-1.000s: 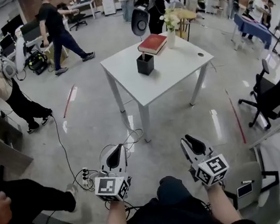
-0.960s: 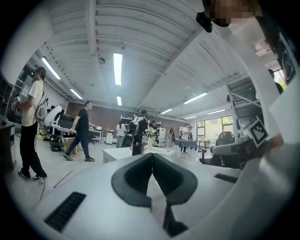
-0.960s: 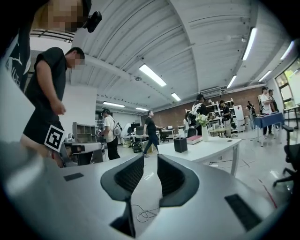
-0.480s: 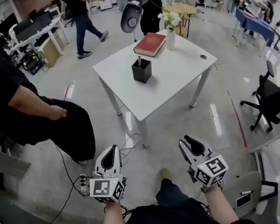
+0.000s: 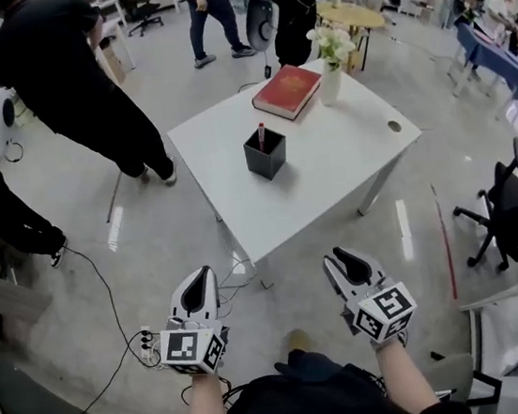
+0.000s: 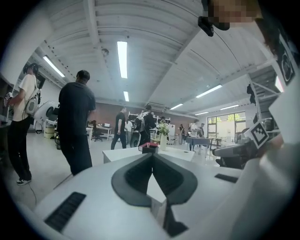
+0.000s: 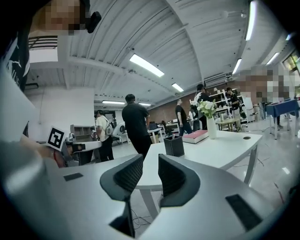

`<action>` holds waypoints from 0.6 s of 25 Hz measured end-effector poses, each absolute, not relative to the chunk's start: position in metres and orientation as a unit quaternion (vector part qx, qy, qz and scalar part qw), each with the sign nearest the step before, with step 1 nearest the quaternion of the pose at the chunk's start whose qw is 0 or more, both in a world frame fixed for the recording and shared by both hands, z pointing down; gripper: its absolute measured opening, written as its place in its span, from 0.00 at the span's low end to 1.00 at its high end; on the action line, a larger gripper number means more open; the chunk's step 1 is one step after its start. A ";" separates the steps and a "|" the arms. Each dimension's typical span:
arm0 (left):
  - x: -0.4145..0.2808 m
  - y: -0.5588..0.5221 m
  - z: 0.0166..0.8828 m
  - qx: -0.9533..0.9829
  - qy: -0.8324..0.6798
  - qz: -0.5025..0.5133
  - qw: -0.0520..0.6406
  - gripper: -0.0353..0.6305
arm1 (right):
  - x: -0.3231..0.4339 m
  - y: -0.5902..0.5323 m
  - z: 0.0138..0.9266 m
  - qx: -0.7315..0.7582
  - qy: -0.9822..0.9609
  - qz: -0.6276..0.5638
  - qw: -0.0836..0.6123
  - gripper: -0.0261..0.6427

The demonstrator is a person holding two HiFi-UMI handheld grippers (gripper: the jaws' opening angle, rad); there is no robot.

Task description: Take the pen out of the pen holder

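Observation:
A black pen holder [image 5: 266, 156] stands on the white table [image 5: 348, 166], and a red pen [image 5: 261, 135] sticks up out of it. Both grippers hover over the floor, well short of the table's near corner. My left gripper [image 5: 202, 277] is shut with its pads meeting, and it holds nothing [image 6: 152, 155]. My right gripper [image 5: 340, 260] is open, with an empty gap between its pads [image 7: 150, 160]. The right gripper view has the pen holder [image 7: 174, 145] straight ahead on the table.
A red book [image 5: 288, 91] and a white vase of flowers [image 5: 330, 78] sit behind the holder. A person in black [image 5: 71, 74] stands left of the table. Cables and a power strip [image 5: 149, 341] lie on the floor at my left. A black office chair [image 5: 516, 215] is at right.
Both grippers and my view have advanced toward the table, which now looks closer. The person in black has walked from the near left to beside the table's left.

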State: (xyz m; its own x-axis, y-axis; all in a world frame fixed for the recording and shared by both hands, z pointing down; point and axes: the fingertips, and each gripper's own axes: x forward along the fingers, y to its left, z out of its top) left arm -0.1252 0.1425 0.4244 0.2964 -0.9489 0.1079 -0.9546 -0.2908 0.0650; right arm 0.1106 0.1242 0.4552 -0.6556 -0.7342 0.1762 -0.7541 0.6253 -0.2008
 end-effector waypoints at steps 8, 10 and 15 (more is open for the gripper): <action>-0.116 0.111 0.437 0.789 -0.610 0.038 0.071 0.06 | 0.108 0.081 0.469 0.376 -0.914 0.144 0.051 0.21; -0.117 0.103 0.438 0.786 -0.612 0.041 0.072 0.06 | 0.106 0.072 0.473 0.370 -0.916 0.148 0.053 0.21; -0.123 0.079 0.439 0.785 -0.613 0.046 0.072 0.06 | 0.096 0.046 0.473 0.360 -0.919 0.150 0.052 0.21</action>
State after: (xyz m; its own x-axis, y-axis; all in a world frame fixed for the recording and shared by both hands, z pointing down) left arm -0.1227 0.0788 0.4388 0.2439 -0.9564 0.1606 -0.9697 -0.2378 0.0567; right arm 0.0959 0.0463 0.4732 -0.7347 -0.6472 0.2032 -0.6782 0.6953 -0.2378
